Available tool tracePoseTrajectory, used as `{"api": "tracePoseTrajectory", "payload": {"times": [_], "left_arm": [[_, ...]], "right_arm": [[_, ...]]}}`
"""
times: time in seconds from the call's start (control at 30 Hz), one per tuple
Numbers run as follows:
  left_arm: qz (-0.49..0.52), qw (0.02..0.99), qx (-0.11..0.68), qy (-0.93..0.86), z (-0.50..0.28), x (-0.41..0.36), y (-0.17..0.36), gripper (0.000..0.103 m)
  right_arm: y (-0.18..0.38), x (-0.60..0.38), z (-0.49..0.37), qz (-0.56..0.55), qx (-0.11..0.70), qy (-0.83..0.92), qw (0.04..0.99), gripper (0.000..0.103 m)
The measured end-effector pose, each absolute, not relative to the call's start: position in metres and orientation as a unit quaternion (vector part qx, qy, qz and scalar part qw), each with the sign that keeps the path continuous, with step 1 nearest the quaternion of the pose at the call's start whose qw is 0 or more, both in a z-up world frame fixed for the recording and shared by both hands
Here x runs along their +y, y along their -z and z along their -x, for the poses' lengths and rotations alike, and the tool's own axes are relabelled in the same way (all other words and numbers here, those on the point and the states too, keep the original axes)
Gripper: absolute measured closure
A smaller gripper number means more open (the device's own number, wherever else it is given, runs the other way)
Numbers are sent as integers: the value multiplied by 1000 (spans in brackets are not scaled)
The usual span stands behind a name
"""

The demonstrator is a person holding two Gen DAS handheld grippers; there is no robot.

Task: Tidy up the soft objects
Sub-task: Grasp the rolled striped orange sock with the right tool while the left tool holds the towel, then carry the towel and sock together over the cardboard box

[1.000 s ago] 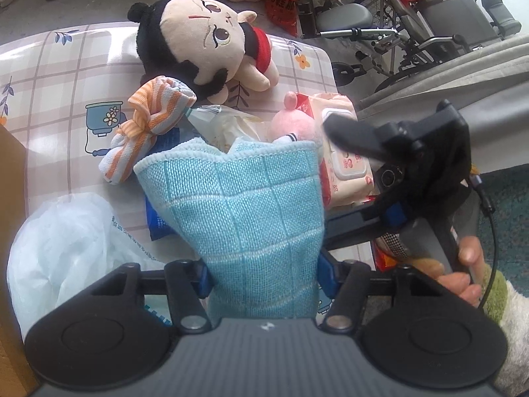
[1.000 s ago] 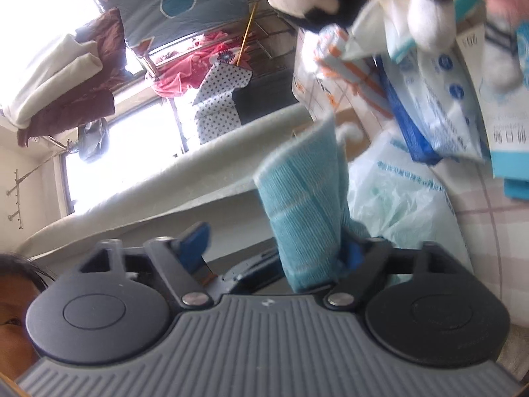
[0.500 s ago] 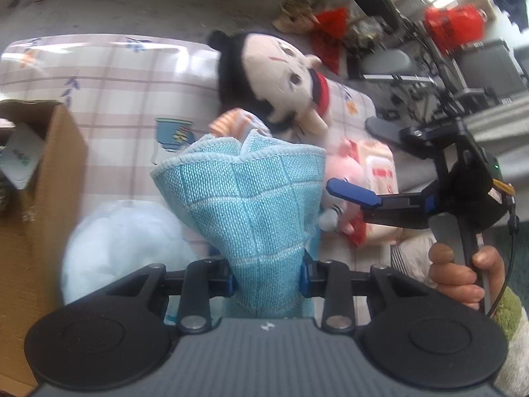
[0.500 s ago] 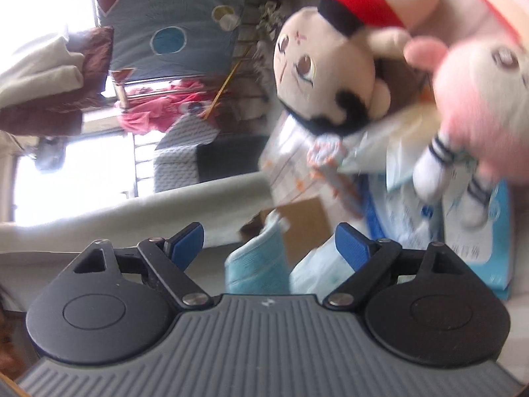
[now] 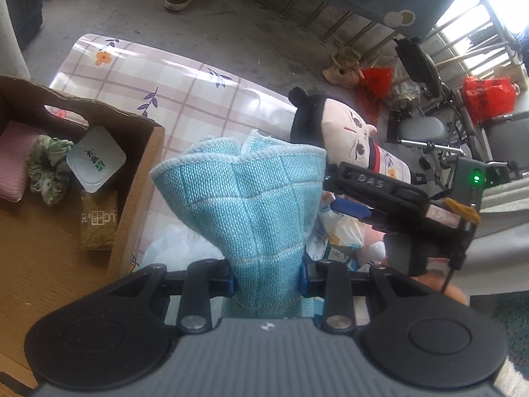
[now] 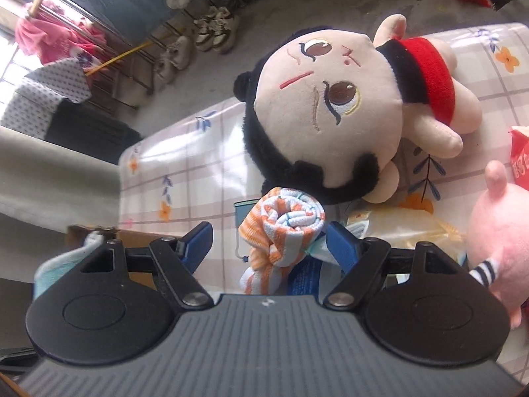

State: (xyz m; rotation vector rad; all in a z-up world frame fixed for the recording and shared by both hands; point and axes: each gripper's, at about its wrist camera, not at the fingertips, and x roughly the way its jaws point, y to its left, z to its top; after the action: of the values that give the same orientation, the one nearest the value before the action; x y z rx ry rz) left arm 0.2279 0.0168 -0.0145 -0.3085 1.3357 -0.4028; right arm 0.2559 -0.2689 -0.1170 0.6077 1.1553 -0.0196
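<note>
Only in the left wrist view is the cardboard box [image 5: 132, 178] seen from above, with a green scrunchie [image 5: 49, 172] and a small white packet [image 5: 96, 162] inside. The blue cloth [image 5: 251, 205] is pinched tight in the left gripper [image 5: 267, 279] and fans up from it, beside the box.

Only in the right wrist view is the rolled orange-striped towel [image 6: 284, 231] seen. It lies between the fingers of the right gripper [image 6: 267, 244], which are closing but are not yet pressed on it. The big doll [image 6: 334, 112] lies just behind it on the checked table cover [image 6: 205, 172].
</note>
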Motion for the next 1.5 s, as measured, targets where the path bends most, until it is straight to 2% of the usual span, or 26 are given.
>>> {"api": "tracePoseTrajectory", "payload": {"times": [0.27,0.43,0.7,1.17,1.5], "left_arm": [[139,757,615,174,-233,23,19,70],[133,756,618,168,-234,25,21,69],[121,759,620,158,-232,27,25,69],[103,764,620,145,-222,23,21,69],[103,783,599,135,-208,20,-5,70]], "right_arm": [[133,-240,-276,-231,560,39,795,29],[145,-227,-280,-197,576,40,792,46],[146,-227,-272,-206,565,30,798,57],[104,-245,-242,-232,528,17,817,60],[62,-272,-220,-277,490,8,827,60]]}}
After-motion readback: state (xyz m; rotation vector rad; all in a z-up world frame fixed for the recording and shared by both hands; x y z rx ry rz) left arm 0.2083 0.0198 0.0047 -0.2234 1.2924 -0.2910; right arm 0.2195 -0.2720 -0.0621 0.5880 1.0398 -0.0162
